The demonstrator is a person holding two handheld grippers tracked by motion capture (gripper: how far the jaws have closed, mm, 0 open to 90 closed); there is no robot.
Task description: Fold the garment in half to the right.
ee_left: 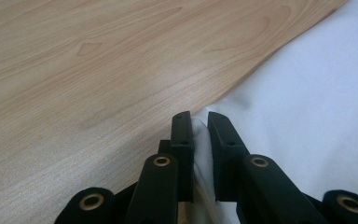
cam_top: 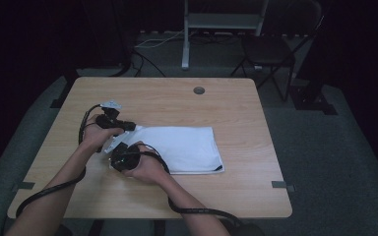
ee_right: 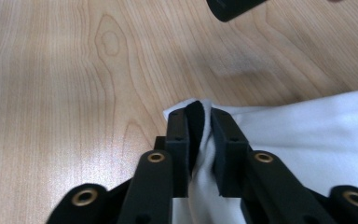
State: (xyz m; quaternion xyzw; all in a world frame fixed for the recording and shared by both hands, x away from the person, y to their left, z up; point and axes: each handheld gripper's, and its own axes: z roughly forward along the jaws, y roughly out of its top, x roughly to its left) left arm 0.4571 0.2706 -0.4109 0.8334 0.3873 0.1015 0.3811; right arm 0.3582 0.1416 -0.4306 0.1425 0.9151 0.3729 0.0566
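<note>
Already both grippers have a bite on the white cloth [cam_top: 182, 149], which lies folded into a flat rectangle a little toward six o'clock of the middle of the wooden table [cam_top: 167, 98]. Its long axis runs from nine o'clock to three o'clock in the high view, tilted slightly so the three o'clock end sits lower in the picture. The short nine o'clock edge is where both hands work.

The left gripper [cam_top: 128, 127] is at the far corner of that edge; in the left gripper view its jaws are drawn together on a thin pinch of cloth [ee_left: 307, 116] between the pads, so the left gripper [ee_left: 200, 122] is clamped on the fabric. The right gripper [cam_top: 120, 158] is at the near corner of the same edge. In the right gripper view the right gripper [ee_right: 205, 119] has its jaws closed on a raised ridge of cloth [ee_right: 307, 121], the corner bunched and poking up past the tips.

As a judgement, the grasping step looks finished: two corners of one short edge are secured. What remains is the handling itself, probably lifting that edge and carrying it toward three o'clock to fold the cloth over, or raising it to spread it out; the pictures do not settle which. The rest of the cloth lies flat and smooth, with a small dark mark at its near three o'clock corner.
</note>
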